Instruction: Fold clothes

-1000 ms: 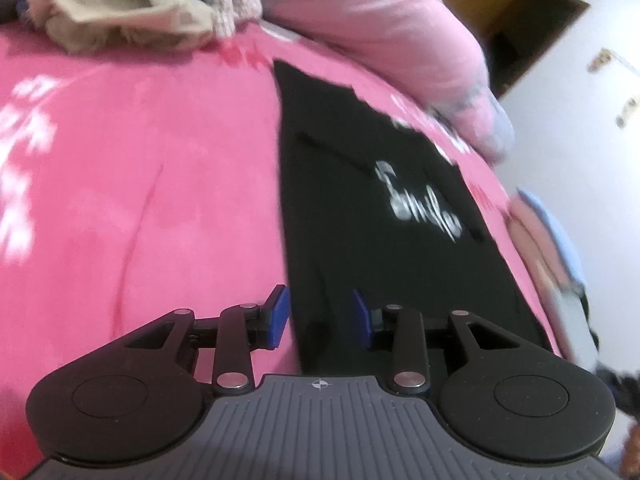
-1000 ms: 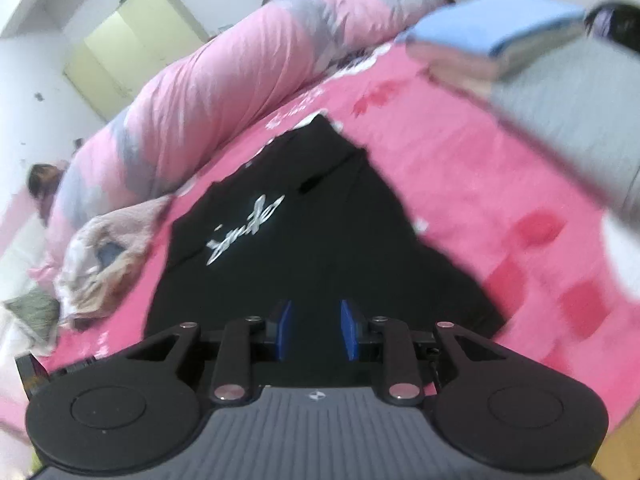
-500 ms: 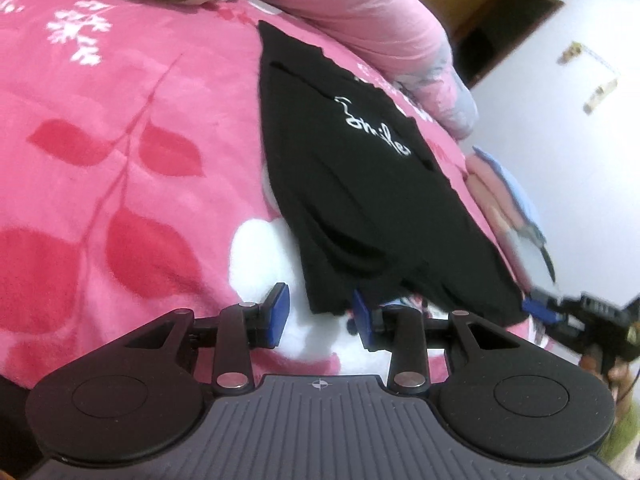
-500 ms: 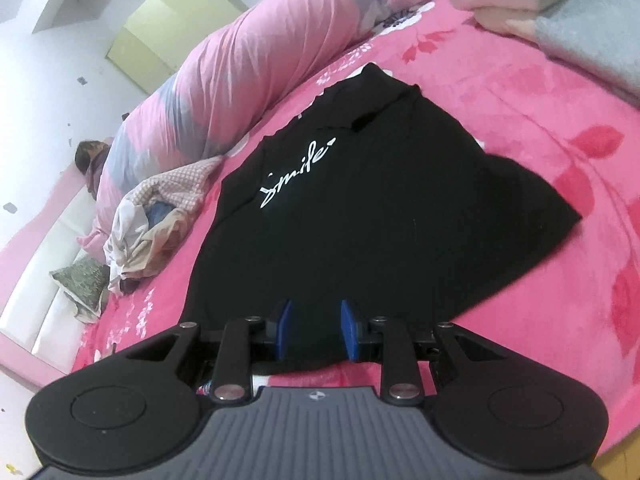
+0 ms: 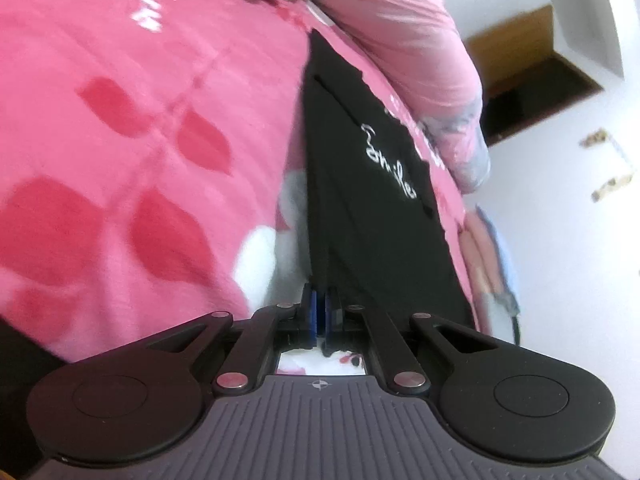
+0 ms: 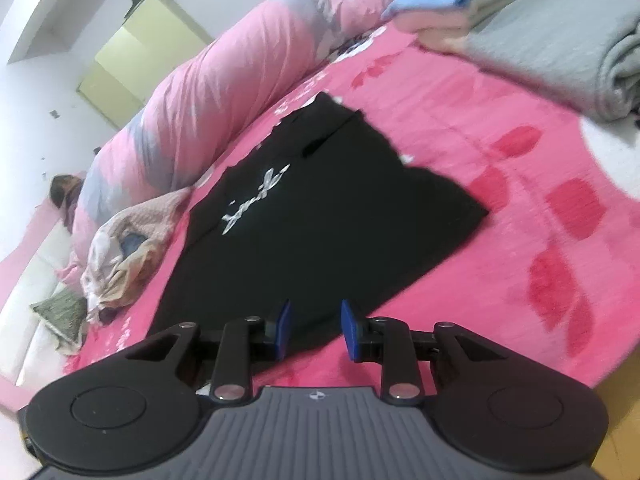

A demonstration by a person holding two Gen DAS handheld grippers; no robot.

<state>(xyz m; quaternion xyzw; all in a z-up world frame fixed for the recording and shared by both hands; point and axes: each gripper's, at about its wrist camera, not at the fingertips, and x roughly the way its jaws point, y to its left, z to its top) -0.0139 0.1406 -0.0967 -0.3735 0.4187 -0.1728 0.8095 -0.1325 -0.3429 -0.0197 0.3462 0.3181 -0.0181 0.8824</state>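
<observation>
Left gripper (image 5: 320, 306): I am seeing its blue pads pressed together on the near corner of the black T-shirt (image 5: 360, 184); the jaws have just been closing, and the dark fabric is running up from between them.
Right gripper (image 6: 314, 326): I am holding its blue pads apart at the shirt's near hem; the hem is lying between and under them, and no pad is pressing on it.
Black T-shirt, material and shape: soft matte knit, lying flat on the bed with its sides folded in, white script lettering (image 6: 256, 200) across the chest, collar end pointing away from me.
Bedspread (image 6: 500, 200): plush pink fleece, printed with red leaves and white blossoms, lying under the shirt.
Rolled duvet (image 6: 240, 80): puffy pink and grey quilt, lying along the far side of the bed beyond the collar.
Unfolded clothes (image 6: 120, 256): crumpled pile of beige and checked cloth, sitting left of the shirt in the right wrist view.
Folded stack (image 6: 500, 4): blue, pink and grey pieces, sitting at the upper right, well apart from the shirt.
Cabinet (image 6: 128, 64): pale yellow doors against the white wall.
</observation>
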